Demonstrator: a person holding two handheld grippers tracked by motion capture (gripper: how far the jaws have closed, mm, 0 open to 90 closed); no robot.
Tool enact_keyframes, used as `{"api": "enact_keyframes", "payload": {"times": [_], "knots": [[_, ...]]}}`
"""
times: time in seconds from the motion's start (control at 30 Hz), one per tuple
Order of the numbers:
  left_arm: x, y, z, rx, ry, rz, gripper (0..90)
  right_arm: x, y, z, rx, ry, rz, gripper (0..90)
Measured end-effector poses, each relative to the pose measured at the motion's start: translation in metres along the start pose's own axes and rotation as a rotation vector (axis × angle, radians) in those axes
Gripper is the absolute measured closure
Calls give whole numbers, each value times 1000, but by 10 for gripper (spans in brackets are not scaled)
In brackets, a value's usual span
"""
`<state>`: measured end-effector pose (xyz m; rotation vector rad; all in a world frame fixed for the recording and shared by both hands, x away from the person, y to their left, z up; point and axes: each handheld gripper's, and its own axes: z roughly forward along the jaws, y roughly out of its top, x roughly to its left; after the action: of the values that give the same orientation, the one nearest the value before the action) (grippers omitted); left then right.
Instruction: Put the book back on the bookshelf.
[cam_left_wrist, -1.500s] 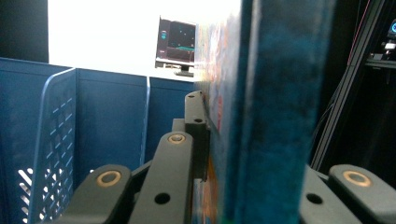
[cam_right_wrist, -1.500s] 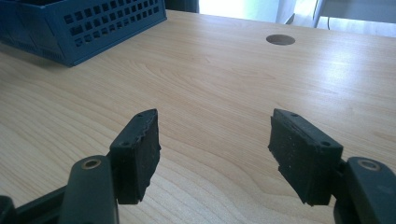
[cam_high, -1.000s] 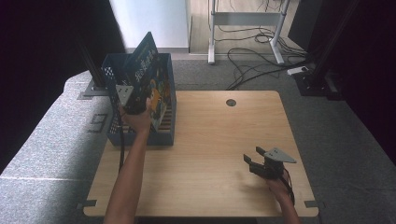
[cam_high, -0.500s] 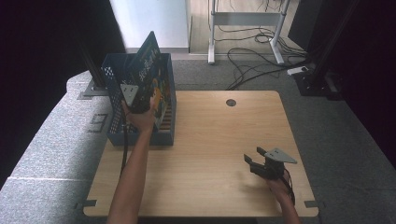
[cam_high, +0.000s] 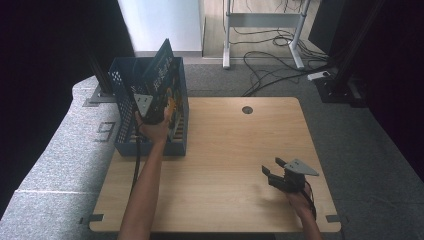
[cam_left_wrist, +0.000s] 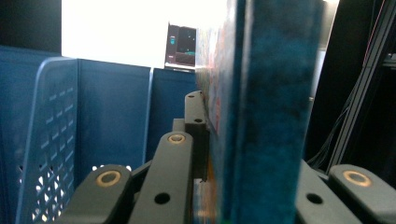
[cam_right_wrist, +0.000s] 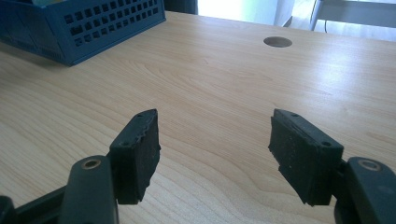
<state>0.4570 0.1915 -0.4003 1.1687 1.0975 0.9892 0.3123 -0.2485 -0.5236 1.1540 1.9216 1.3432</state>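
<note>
**Book clamped upright in the blue crate**

Nearest, the right gripper (cam_high: 274, 171) rests on the wooden table (cam_high: 235, 150) by the front right corner, jaws apart, nothing between them. Farther off, the left gripper (cam_high: 150, 111) is inside the blue crate (cam_high: 150, 146), jaws clamped on a dark blue book (cam_left_wrist: 266, 116) that stands on edge and tilts against the crate's right wall. Judging by looks: stiff cover, moderate weight, glossy and likely slippery. Best taken low across the covers, near the spine.
</note>
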Motion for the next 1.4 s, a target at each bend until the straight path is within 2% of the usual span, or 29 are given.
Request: {"api": "enact_keyframes", "payload": {"times": [0.23,0.43,0.53,0.73,0.9,1.03,1.13,1.33,1.4], "knots": [[3,-12,4,43,0,-8,822,0,0,0,3,-1,-2,322],[2,-26,6,89,-5,8,820,0,0,0,7,4,-5,322],[1,-32,6,93,-6,9,818,0,0,0,9,5,-6,322],[1,-33,2,102,-24,25,811,1,-1,1,12,8,-8,321],[4,-36,-5,112,-39,7,801,2,0,1,11,10,-9,322],[7,-41,-8,134,-58,11,793,2,0,1,10,11,-10,322],[9,-40,-10,141,-66,-12,787,3,0,2,13,15,-12,321],[2,-37,-8,160,-65,-4,780,3,0,2,13,16,-12,322],[-2,-37,-9,163,-74,17,767,4,0,1,11,18,-13,322]]}}
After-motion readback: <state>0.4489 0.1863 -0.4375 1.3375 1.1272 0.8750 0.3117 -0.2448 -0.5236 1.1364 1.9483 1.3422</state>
